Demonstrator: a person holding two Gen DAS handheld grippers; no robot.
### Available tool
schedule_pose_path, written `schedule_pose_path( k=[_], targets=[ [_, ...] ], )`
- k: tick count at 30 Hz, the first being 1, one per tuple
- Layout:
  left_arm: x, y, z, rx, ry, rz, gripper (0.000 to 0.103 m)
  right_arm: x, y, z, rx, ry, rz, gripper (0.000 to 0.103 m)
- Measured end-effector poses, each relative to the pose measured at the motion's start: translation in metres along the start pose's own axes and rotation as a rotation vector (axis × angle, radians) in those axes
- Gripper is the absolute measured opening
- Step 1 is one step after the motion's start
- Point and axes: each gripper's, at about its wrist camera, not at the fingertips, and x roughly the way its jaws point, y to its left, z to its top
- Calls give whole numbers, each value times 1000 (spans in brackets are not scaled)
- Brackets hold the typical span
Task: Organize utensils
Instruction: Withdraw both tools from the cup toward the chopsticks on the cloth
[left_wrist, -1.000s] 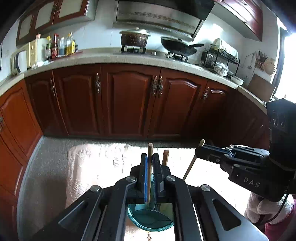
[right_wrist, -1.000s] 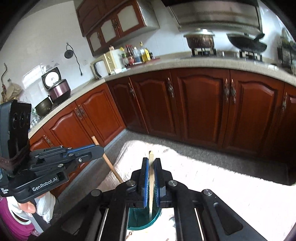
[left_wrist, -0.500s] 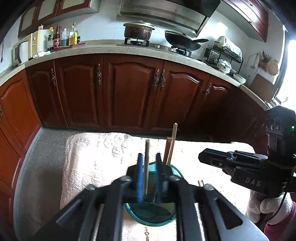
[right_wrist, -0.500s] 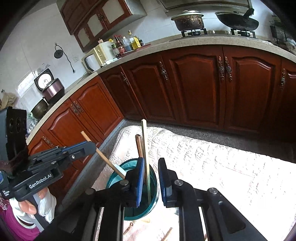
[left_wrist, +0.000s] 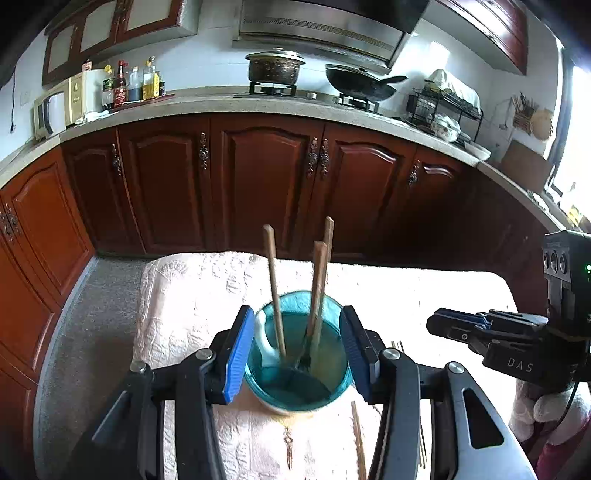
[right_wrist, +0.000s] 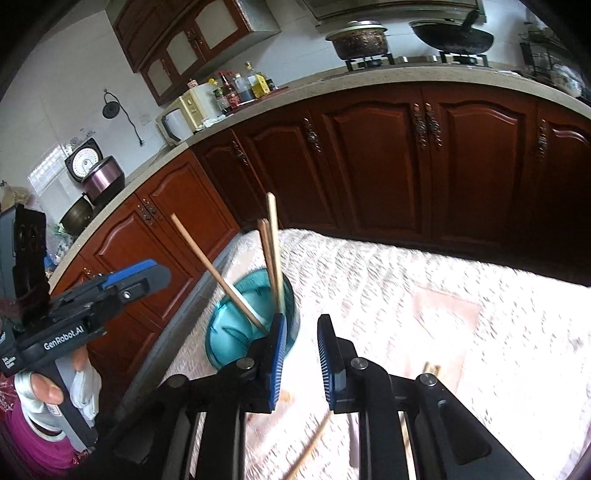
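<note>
From the left wrist view, your left gripper (left_wrist: 297, 354) has just been opening and now stands wide, its blue pads either side of the teal cup (left_wrist: 297, 373) without pressing it; three wooden chopsticks (left_wrist: 275, 291) stand in the cup, leaning on its rim, beside something white you can't make out. Your right gripper (left_wrist: 443, 325) hovers off to the right, apart from the cup. So that much looks done, while loose chopsticks (left_wrist: 358, 439) lie on the pale embossed cloth (left_wrist: 177, 295) covering the bench, and you probably have those left to gather. From the right wrist view, your right gripper (right_wrist: 301, 354) has its jaws parted a little with nothing between them, just right of the cup (right_wrist: 236, 332); another stick (right_wrist: 310, 446) lies blurred on the cloth below. Around you is a kitchen: dark red cabinets (right_wrist: 369, 166), a stone worktop carrying a pot (right_wrist: 360, 38), wok and bottles.
</note>
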Motion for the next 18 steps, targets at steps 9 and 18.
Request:
schedule_pose_path(
  k=[9, 18],
  targets=[
    [-2, -25, -31, 42, 31, -9, 49, -15, -39, -54, 53, 86, -78, 21],
    [15, -39, -69, 21, 116, -60, 49, 9, -103, -110, 191, 205, -150, 21]
  ],
)
